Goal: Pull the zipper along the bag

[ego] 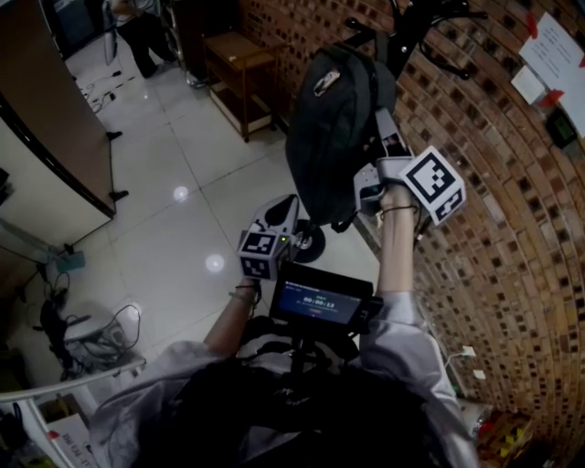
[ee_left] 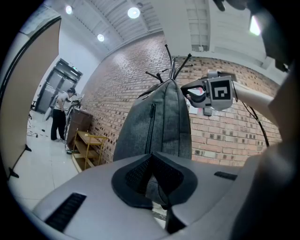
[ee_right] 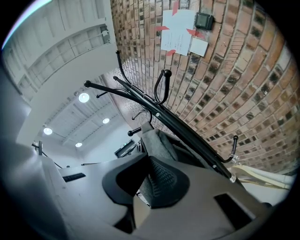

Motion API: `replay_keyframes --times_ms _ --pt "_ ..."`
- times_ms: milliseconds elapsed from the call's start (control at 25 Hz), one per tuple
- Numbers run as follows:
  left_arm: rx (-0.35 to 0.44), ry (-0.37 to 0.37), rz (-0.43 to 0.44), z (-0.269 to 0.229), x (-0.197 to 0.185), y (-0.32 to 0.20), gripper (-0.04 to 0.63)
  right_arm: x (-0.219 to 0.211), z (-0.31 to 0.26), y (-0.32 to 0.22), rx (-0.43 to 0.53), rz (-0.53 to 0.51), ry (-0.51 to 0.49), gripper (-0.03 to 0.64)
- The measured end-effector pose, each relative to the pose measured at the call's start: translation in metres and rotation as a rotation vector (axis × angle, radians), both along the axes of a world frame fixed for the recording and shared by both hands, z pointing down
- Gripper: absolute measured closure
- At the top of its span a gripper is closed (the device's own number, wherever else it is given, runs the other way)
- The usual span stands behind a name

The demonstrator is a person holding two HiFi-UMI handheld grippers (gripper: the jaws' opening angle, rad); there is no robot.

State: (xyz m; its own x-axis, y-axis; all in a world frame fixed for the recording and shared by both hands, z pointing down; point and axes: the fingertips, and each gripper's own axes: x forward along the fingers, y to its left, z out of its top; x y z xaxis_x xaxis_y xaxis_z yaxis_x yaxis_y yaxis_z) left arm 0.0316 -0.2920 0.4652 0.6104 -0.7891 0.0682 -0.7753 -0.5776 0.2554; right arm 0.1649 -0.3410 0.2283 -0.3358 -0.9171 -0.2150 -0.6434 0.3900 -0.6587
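A dark grey backpack hangs from a black coat rack against a brick wall. In the left gripper view its front faces me, with a black zipper running down it. My left gripper is shut on grey fabric at the bag's lower end, below the bag in the head view. My right gripper is shut on a fold of the bag's grey fabric at its right side, near the wall. Any zipper pull between those jaws is hidden.
The rack's black hooks spread above the bag. Papers are pinned to the brick wall. A wooden shelf stands by the wall further back, and a person stands beyond it. A small screen sits at my chest.
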Motion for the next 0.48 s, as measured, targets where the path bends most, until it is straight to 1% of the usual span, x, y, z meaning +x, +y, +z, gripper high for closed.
replay_keyframes --times_ms 160,480 --pt "-0.003 -0.001 0.0 0.0005 -0.0021 0.0007 0.588 -0.0019 -0.0019 -0.0015 -0.007 -0.001 -0.017 0.626" --pt "-0.01 -0.003 0.002 0.0036 0.001 0.0001 0.588 -0.0009 -0.0082 -0.0074 -0.011 0.004 -0.015 0.626"
